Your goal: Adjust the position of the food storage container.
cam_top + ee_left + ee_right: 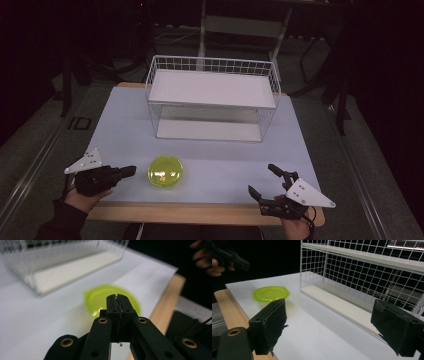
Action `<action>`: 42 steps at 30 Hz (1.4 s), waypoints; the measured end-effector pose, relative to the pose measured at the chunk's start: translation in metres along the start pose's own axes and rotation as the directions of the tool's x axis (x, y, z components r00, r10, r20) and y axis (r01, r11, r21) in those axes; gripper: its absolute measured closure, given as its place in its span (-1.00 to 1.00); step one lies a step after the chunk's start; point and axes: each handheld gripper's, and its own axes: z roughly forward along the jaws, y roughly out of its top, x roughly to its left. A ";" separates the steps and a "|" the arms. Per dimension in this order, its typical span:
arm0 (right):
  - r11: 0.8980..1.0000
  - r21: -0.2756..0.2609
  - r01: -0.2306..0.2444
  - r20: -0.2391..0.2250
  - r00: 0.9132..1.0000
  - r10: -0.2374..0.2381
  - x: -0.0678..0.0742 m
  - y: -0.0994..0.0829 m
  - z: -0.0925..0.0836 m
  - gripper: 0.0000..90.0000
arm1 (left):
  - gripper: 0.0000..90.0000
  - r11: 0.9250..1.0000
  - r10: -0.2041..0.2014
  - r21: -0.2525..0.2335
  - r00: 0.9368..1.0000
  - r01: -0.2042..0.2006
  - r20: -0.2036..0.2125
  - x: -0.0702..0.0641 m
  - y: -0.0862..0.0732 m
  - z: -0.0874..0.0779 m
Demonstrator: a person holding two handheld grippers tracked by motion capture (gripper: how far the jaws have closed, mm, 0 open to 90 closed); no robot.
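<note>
a person's left gripper (131, 170) sits at the near left of a pale table (120, 130), its black jaws pressed together on nothing and pointing to the right. just beyond their tips, close but apart from them, lies a yellow-green plate (165, 172), flat on the table and near the front edge; in the left gripper view the plate (95, 298) sits straight ahead of the closed jaws, so the gripper seems lined up on it, and i judge the jaws would have to part before they could take its rim. beyond the plate, further from both sets of jaws, stands a white wire rack (212, 97) with a lower board and an upper board, its open front facing the person, which would let something be slid in from this side. between plate and rack the tabletop is bare, leaving free room to lift and carry forward. at the near right, the right gripper (265, 181) rests at the front wooden edge (200, 212) of the table, its jaws spread wide apart and empty, well away from the plate. in the right gripper view the plate (271, 293) lies past the left-hand jaw, and the rack (362, 282) rises ahead between and beyond the two jaws, with bare table running up to it.
</note>
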 end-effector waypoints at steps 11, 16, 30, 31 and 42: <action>1.000 0.002 0.007 -0.013 1.000 -0.007 0.002 0.001 0.000 -0.71 | 1.00 0.967 -0.063 0.244 0.996 0.077 -0.062 0.014 -0.015 0.036; 1.000 0.001 0.006 -0.017 1.000 -0.006 0.002 0.001 0.000 -0.71 | 1.00 0.953 -0.074 0.294 0.997 0.080 -0.032 0.012 -0.017 0.053; 1.000 -0.002 0.009 -0.018 1.000 -0.009 0.002 0.002 -0.002 -0.71 | 1.00 0.935 -0.080 0.350 0.996 0.058 0.048 -0.002 -0.017 0.086; 1.000 -0.002 0.009 -0.019 1.000 -0.009 0.002 0.002 -0.002 -0.71 | 1.00 0.934 -0.081 0.354 0.995 0.057 0.054 -0.004 -0.017 0.088; 1.000 0.000 0.023 -0.022 0.999 -0.023 0.003 0.002 -0.002 -0.71 | 1.00 0.929 -0.084 0.368 0.992 0.043 0.097 -0.029 -0.006 0.117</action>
